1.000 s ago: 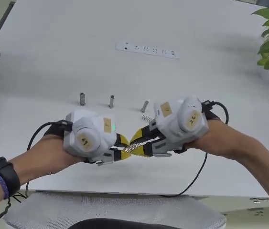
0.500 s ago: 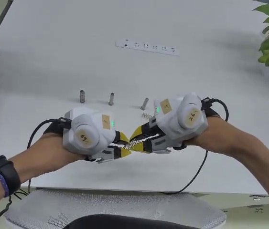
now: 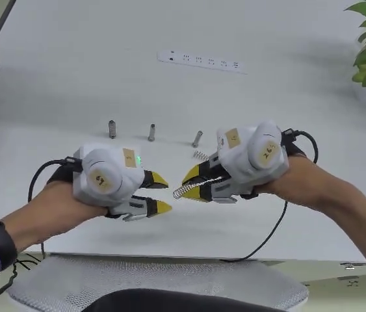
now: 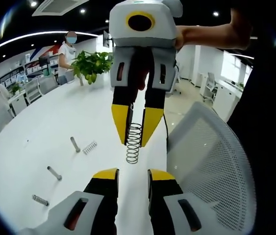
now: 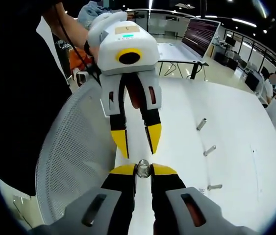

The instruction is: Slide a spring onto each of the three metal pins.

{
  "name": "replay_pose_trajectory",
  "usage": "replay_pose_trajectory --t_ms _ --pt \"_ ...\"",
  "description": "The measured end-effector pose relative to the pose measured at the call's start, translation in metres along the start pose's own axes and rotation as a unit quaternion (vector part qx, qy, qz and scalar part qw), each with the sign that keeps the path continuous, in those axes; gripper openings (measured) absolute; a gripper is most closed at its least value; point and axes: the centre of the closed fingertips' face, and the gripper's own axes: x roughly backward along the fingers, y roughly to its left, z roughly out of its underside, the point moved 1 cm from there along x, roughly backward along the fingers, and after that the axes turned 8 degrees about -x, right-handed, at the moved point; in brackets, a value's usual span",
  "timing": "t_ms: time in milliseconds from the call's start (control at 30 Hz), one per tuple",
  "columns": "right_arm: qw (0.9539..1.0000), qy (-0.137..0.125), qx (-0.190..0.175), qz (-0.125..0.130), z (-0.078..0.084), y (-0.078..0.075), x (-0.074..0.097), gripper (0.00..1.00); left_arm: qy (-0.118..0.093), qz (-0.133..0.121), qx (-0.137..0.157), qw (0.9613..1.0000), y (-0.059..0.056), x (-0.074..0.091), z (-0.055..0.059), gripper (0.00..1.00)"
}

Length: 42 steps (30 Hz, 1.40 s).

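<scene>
Two grippers are held on the person's side of the middle pin. The right gripper is clamped on a spring. The left gripper faces it with jaws apart, empty. In the head view, a sprung pin stands left of the middle pin. A leaning bare pin and a loose spring lie to its right.

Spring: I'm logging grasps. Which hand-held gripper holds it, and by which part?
The right hand-held gripper pinches the spring by one end; the rest juts free. The left hand-held gripper holds nothing.
</scene>
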Motion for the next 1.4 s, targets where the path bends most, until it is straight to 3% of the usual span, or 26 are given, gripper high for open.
replay_pose_trajectory --t_ms 400,767,1133,1400 --pt "0.9998 0.010 -0.012 0.010 0.008 -0.006 -0.001 0.09 -0.018 -0.043 0.054 0.9974 0.014 0.026 0.007 0.22" --pt "0.9995 0.021 -0.016 0.020 0.011 -0.018 -0.003 0.09 -0.020 -0.087 0.088 0.9922 0.026 0.054 0.023 0.29" --pt "0.9992 0.024 -0.017 0.027 0.008 -0.033 -0.005 0.09 -0.016 -0.133 0.121 0.9836 0.039 0.081 0.040 0.45" --pt "0.9987 0.032 -0.023 0.032 0.010 -0.046 -0.007 0.09 -0.020 -0.167 0.153 0.9737 0.047 0.102 0.053 0.58"
